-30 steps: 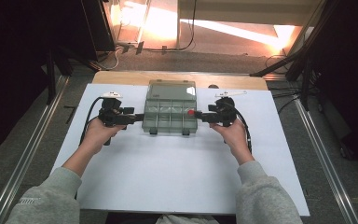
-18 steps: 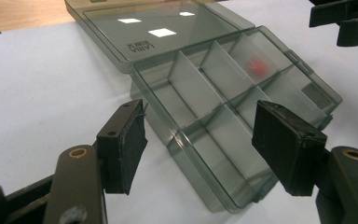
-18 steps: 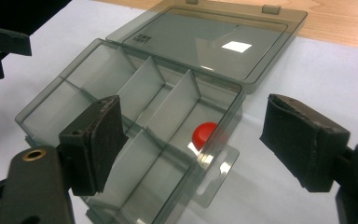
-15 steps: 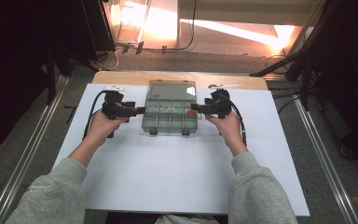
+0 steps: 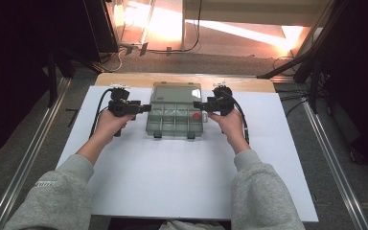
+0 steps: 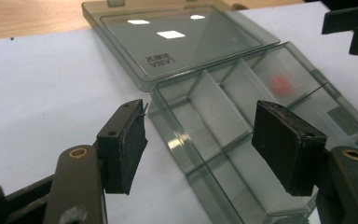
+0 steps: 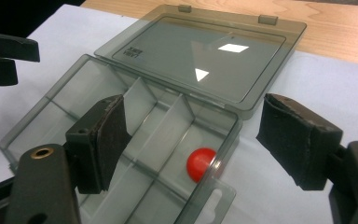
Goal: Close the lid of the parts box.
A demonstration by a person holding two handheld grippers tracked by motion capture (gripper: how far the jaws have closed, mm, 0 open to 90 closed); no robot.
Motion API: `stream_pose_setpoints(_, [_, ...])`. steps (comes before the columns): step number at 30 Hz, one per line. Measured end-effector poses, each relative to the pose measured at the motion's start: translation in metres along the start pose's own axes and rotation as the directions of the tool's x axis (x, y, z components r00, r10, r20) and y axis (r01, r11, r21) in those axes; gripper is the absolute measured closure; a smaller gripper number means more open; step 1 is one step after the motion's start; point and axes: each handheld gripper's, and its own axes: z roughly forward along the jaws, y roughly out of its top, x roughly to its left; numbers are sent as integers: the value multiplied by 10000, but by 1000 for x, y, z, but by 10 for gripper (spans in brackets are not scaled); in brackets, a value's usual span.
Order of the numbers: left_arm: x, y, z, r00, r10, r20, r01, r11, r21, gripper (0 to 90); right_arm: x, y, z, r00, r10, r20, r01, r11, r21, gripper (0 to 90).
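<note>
A clear grey compartment box (image 5: 164, 124) lies open mid-table, its lid (image 5: 176, 92) folded flat behind it. A red ball (image 5: 196, 115) rests in a compartment at the box's right end, also seen as the red ball (image 7: 201, 163) and, blurred, the red ball (image 6: 279, 84). My left gripper (image 5: 146, 108) is open at the box's left side. In its own view, the left gripper (image 6: 200, 135) straddles the box's near corner without touching it. My right gripper (image 5: 196, 104) is open at the right side. In its view, the right gripper (image 7: 198, 130) spans the box wall (image 7: 223, 140) above the ball.
The box sits on a white board (image 5: 172, 177) with a wooden table strip (image 5: 124, 79) along its back edge. Metal rails (image 5: 26, 158) run down both sides. Cables (image 5: 172, 50) lie on the floor behind. The opposite gripper's jaws show at the frame edge in each gripper view.
Both hands have carried their grippers a little farther from the person along the box's two ends. The box and ball have not moved.
</note>
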Motion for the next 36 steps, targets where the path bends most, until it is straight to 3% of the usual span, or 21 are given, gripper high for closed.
stream_pose_setpoints(5, [-1, 5, 4, 9999, 72, -97, -72, 10000, 63, 345, 0, 5, 6, 10000, -28, 57, 28, 10000, -4, 245])
stream_pose_setpoints(9, [0, 6, 7, 9997, -226, -14, 226, 9997, -39, 345, 1, 10, 9, 10000, 30, 17, -30, 10000, 6, 248])
stream_pose_setpoints(21, [12, 4, 19, 9968, -689, -416, 692, 9976, 68, 346, -5, 14, 24, 9994, 229, 275, -234, 9996, 187, 256])
stream_pose_setpoints(24, [11, 11, 20, 9974, -582, -420, 594, 9978, 278, 347, -7, 14, 28, 9990, 322, 300, -329, 9992, 213, 257])
stream_pose_setpoints(26, [9, 16, 20, 9975, -539, -455, 543, 9985, 80, 346, -8, 15, 29, 9989, 330, 342, -338, 9992, 227, 258])
stream_pose_setpoints(29, [9, 23, 24, 9973, -518, -515, 531, 9983, 236, 346, -9, 16, 30, 9987, 385, 348, -388, 9992, 93, 268])
stream_pose_setpoints(36, [8, 34, 36, 9953, -783, -568, 801, 9963, 304, 347, -12, 19, 33, 9981, 451, 426, -460, 9987, 221, 271])
